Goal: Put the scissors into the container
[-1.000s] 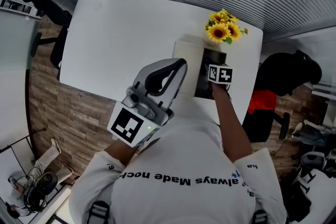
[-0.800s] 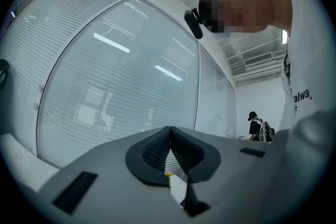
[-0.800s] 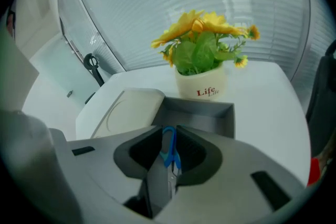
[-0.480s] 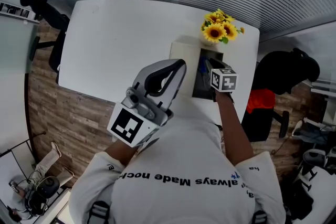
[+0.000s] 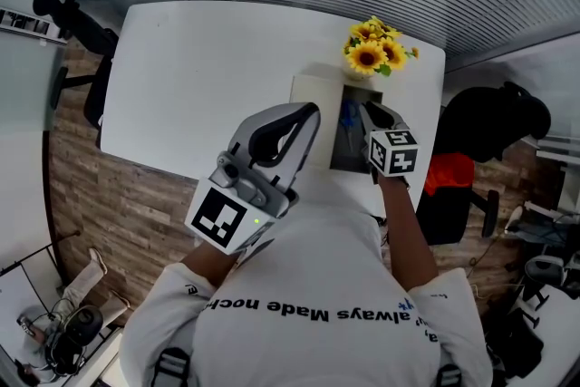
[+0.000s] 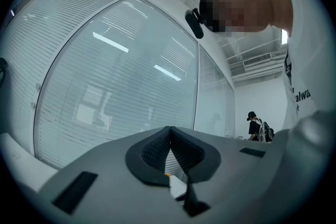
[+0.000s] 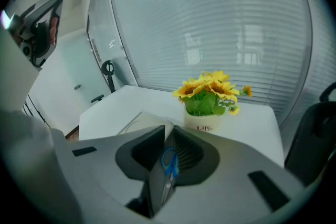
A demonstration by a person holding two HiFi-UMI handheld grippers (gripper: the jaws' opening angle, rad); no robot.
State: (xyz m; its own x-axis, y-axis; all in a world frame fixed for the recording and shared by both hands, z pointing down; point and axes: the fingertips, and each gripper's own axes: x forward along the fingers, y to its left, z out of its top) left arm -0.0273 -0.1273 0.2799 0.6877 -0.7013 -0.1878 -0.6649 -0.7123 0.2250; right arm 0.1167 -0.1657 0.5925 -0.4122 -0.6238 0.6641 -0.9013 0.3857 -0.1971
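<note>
Blue-handled scissors lie inside the dark container, which stands on a pale board on the white table. My right gripper hovers above the container's near end, clear of the scissors. Its jaws have just been closing and stand a narrow gap apart with nothing gripped. Through that gap in the right gripper view the scissors show below, apart from the pads. My left gripper is held up high close to my chest, shut and empty.
A pot of sunflowers stands just beyond the container at the table's far edge. The white table stretches to the left. Black chairs stand at the left and right.
My right gripper has lifted out of the container and drawn back toward my body, leaving the scissors in it. The left gripper has stayed where it was.
</note>
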